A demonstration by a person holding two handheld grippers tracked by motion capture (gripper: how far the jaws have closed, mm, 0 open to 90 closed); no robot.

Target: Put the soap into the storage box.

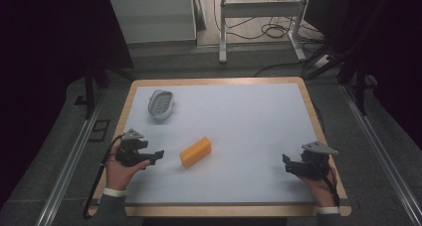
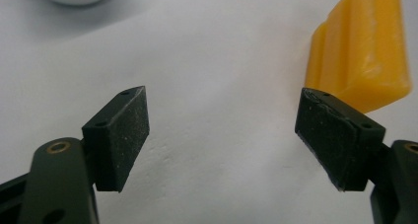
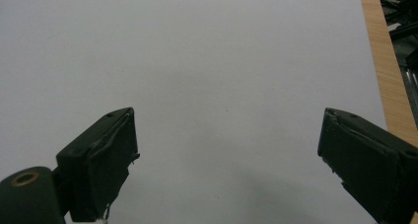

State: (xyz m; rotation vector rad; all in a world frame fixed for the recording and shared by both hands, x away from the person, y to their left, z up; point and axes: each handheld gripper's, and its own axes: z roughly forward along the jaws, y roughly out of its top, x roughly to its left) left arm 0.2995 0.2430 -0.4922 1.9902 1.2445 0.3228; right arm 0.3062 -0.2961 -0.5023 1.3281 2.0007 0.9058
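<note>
The table [image 1: 219,136] is viewed from above, facing forward and down. Each gripper view is set low and close over the white surface; the yellow block [image 1: 195,152] is shared with the left gripper view [image 2: 362,51].

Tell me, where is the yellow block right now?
In the high view the yellow block lies on the white table, a bit left of the middle, just right of the open left gripper and nearer the person than the grey dish.

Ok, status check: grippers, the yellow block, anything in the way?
Left gripper open, beside yellow block, not touching. Right gripper open over bare mat. Soap dish far-left, clear.
</note>
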